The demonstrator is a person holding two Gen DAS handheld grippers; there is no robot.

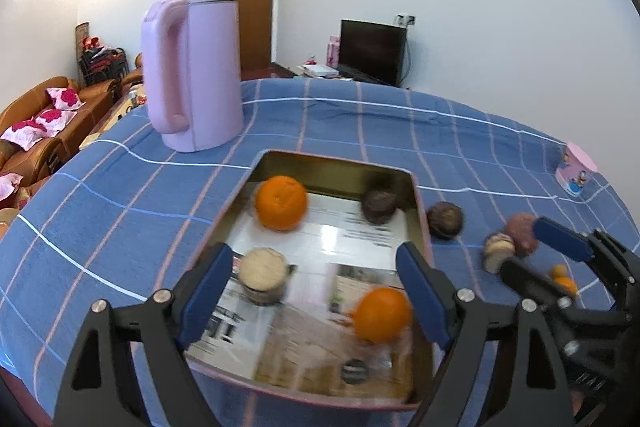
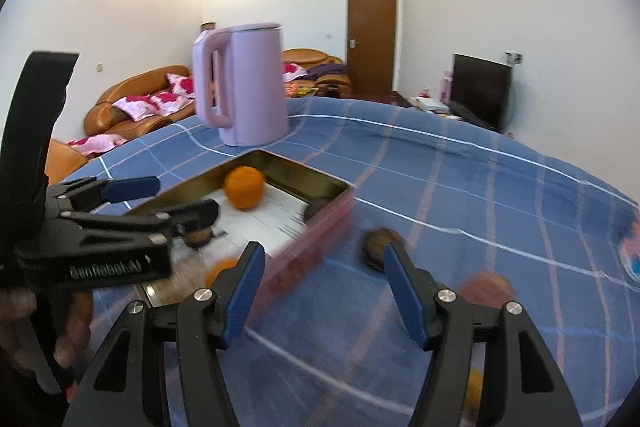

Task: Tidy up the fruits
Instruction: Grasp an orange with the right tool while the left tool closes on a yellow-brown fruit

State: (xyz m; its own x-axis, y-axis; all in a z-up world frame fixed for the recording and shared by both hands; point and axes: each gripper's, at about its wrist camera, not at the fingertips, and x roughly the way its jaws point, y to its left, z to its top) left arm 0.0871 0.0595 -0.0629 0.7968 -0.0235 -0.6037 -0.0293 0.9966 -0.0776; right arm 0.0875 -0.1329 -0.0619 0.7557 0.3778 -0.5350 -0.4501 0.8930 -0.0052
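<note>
A rectangular tin tray lined with printed paper sits on the blue checked tablecloth. In it lie an orange, a second blurred orange, a beige round fruit and a dark brown fruit. My left gripper is open and empty above the tray. Right of the tray on the cloth lie a dark brown fruit, a cut pale fruit and a reddish fruit. My right gripper is open and empty beside the tray, near the dark fruit.
A pink electric kettle stands behind the tray. A pink printed cup lies at the table's right edge. Small orange fruits lie behind the right gripper's fingers. Sofas, a door and a monitor are beyond the table.
</note>
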